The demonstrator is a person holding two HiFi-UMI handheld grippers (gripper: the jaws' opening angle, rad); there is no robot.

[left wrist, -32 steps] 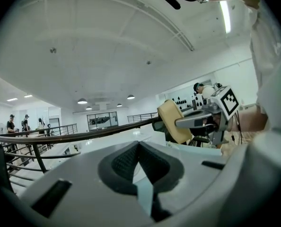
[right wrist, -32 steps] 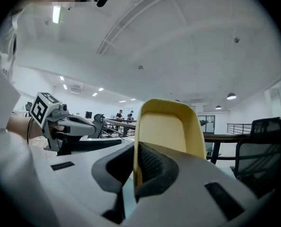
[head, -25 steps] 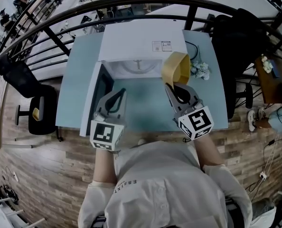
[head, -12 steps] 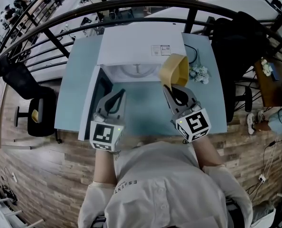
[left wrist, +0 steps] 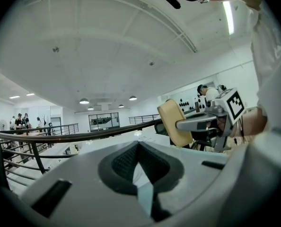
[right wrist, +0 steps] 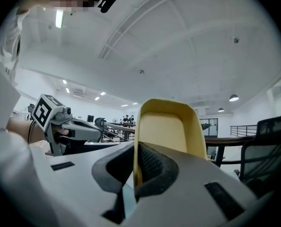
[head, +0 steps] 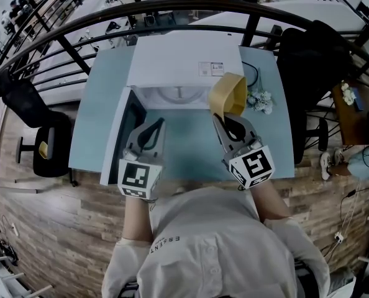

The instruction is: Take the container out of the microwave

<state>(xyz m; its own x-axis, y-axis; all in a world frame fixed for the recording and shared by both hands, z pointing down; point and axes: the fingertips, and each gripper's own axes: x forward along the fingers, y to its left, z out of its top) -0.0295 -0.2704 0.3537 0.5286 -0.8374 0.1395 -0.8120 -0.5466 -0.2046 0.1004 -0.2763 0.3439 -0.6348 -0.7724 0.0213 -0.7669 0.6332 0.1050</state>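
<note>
right claw (head: 220, 118): clamped on yellow plastic container (head: 229, 94), just outside my white box microwave (head: 184, 58)
left claw (head: 159, 121): together, beside microwave's open door (head: 126, 128)

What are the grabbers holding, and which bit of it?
The right gripper pinches the yellow container by one wall, at its rim. The left gripper holds nothing.
</note>
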